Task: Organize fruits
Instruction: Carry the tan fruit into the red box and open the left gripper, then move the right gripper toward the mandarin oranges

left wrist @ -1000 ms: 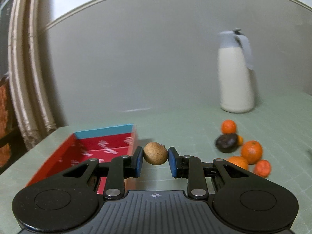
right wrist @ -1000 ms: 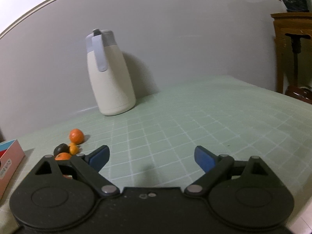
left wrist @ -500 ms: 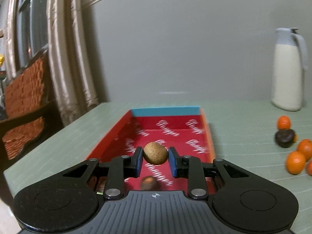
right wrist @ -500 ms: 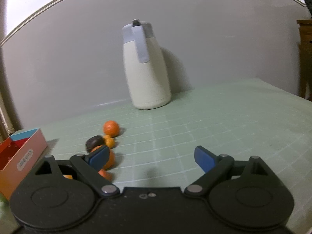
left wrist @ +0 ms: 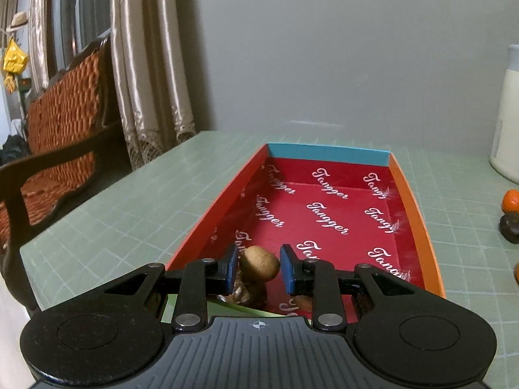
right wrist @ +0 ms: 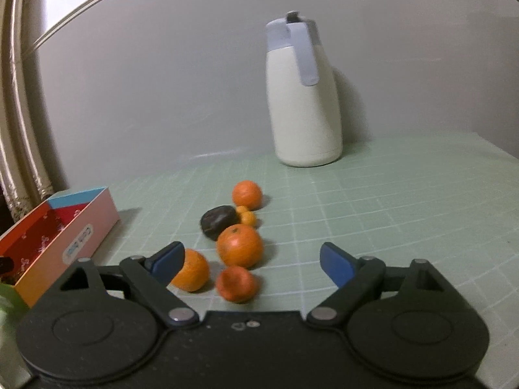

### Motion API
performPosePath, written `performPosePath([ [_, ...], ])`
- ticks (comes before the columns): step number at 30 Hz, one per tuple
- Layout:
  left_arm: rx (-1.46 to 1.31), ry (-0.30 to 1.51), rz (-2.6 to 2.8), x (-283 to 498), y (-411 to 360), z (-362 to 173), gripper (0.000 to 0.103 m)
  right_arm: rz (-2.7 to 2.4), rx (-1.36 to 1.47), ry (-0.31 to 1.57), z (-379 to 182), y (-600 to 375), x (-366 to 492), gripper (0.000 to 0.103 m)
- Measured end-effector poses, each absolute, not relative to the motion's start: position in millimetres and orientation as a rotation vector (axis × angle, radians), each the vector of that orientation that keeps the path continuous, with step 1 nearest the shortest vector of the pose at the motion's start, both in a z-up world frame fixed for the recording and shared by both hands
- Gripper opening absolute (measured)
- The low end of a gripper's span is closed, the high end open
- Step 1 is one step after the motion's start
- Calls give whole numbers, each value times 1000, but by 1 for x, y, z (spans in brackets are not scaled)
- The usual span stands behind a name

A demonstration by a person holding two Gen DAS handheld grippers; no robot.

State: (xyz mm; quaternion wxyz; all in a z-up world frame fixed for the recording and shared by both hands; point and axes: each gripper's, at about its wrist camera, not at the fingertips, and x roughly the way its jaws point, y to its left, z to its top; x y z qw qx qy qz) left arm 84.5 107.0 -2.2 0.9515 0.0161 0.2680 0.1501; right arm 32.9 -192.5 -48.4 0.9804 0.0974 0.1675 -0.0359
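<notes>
While the left gripper (left wrist: 258,270) pinches one brown round fruit (left wrist: 259,263) over the near end of the red box (left wrist: 418,223), the right gripper (right wrist: 251,259) is closing, nothing touching its pads. Five orange citrus fruits, the largest (right wrist: 239,245), and one dark fruit (right wrist: 218,221) cluster on the green gridded table (right wrist: 405,201). One cream jug (right wrist: 303,103) stands by the grey wall; the tabletop to its right is bare.

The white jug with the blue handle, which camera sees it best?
The right wrist view. There the whole white jug shows, standing upright on the green table with its blue lid and handle. The left wrist view catches only a cut-off strip of it at the right edge.
</notes>
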Motion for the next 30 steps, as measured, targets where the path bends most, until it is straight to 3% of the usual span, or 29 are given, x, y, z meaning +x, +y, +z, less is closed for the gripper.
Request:
performPosePath([
  [8,10,539,295,81,114,-1,31,-3,178,355,-50,-174,44,73],
  [10,7,535,305,79,116,-1,55,15,164,353,-49,-167,46,73],
  [11,4,526,312,77,117,0,61,24,156,352,-49,-164,46,73],
  [16,5,499,292,72,120,3,62,58,132,347,-47,-152,49,72],
  [21,4,481,281,69,122,5,62,71,135,360,-47,-148,54,61],
  [23,-1,459,277,65,123,8,68,66,137,361,-47,-148,55,61],
  [24,0,444,284,61,123,9,82,66,142,361,-47,-148,56,61],
  [25,-5,422,287,58,124,11,88,65,145,362,-47,-148,56,61],
  [28,-23,387,259,52,126,16,90,62,150,369,-48,-148,58,61],
  [30,-12,390,270,52,126,15,98,61,158,374,-48,-148,59,61],
])
